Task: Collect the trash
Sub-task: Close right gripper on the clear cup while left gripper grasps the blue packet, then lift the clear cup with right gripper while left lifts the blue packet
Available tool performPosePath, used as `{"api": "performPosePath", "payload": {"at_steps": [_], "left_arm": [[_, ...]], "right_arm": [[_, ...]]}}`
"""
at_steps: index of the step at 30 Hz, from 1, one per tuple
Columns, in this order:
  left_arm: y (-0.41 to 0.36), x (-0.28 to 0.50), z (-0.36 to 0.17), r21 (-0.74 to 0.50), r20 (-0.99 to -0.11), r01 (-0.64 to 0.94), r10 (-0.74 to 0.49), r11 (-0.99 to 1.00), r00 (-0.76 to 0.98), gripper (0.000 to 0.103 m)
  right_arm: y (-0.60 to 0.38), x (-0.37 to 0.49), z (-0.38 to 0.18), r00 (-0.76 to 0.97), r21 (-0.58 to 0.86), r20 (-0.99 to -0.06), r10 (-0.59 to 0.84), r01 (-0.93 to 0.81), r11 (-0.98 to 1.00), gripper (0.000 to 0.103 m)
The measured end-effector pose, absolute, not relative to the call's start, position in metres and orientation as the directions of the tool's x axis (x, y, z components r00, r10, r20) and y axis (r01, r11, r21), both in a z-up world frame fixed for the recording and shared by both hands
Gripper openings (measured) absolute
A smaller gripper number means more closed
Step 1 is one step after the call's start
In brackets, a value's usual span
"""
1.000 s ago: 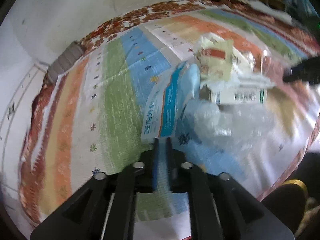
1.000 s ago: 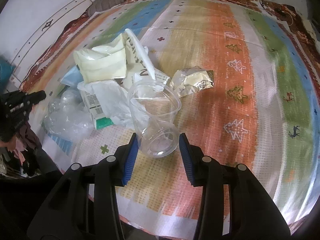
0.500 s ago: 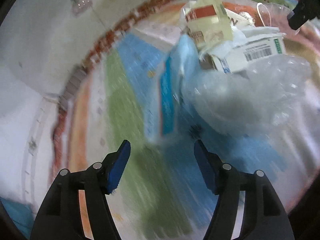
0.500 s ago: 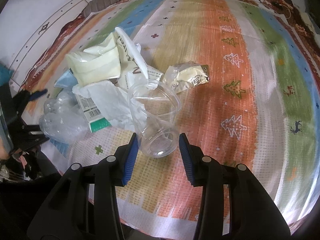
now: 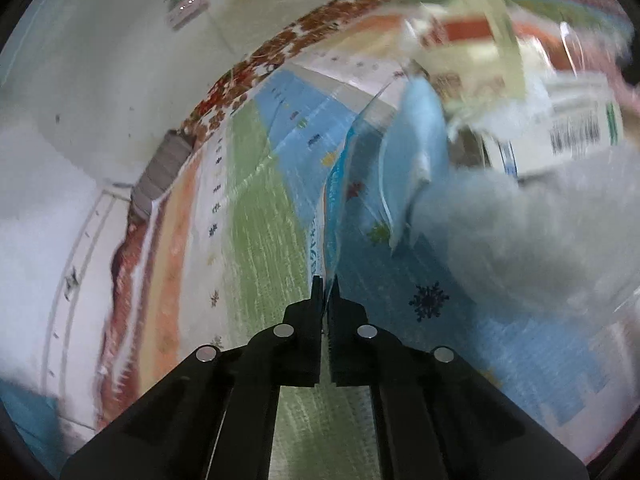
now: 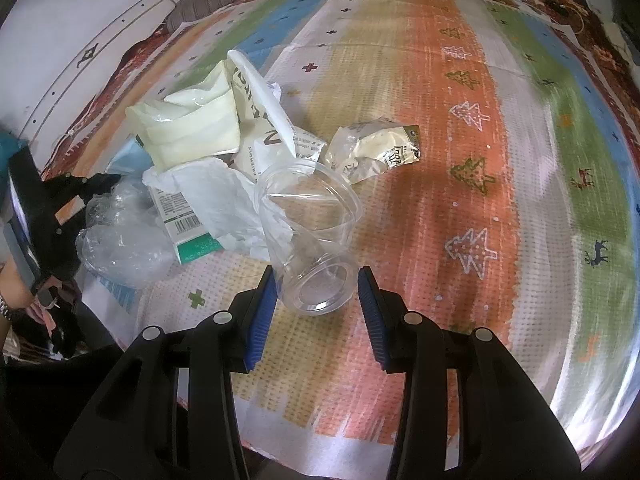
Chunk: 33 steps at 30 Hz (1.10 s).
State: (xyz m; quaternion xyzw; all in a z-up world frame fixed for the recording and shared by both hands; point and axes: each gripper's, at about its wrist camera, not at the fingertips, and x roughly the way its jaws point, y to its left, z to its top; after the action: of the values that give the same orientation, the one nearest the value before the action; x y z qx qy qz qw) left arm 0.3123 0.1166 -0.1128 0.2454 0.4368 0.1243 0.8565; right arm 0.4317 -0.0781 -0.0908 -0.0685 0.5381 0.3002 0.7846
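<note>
While the left claw (image 5: 326, 286) is pinching shut on the edge of the blue wrapper (image 5: 334, 196) beside the trash pile (image 6: 200, 168) on the striped cloth (image 6: 460, 140), the right claw (image 6: 316, 292) is gripping the clear cup (image 6: 310, 236), likely needing a lift next.

Left claw (image 5: 327, 280) pinched tight together, angled downward, right claw (image 6: 316, 284) partly spread, pointing steeply down
</note>
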Motion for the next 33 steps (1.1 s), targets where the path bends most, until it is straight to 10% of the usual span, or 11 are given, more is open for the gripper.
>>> {"api": "performPosePath", "payload": {"at_steps": [9, 33], "left_arm": [[0.130, 0.304, -0.080, 0.248, -0.773, -0.114, 0.268, 0.962, 0.575, 0.000], [0.114, 0.238, 0.017, 0.044, -0.747, -0.193, 0.161, 0.980, 0.646, 0.000]], "right_arm": [[-0.078, 0.424, -0.077, 0.261, 0.209, -0.876, 0.405, -0.551, 0.808, 0.039], [-0.092, 0.364, -0.015, 0.351, 0.206, -0.825, 0.444, -0.544, 0.813, 0.038]]}}
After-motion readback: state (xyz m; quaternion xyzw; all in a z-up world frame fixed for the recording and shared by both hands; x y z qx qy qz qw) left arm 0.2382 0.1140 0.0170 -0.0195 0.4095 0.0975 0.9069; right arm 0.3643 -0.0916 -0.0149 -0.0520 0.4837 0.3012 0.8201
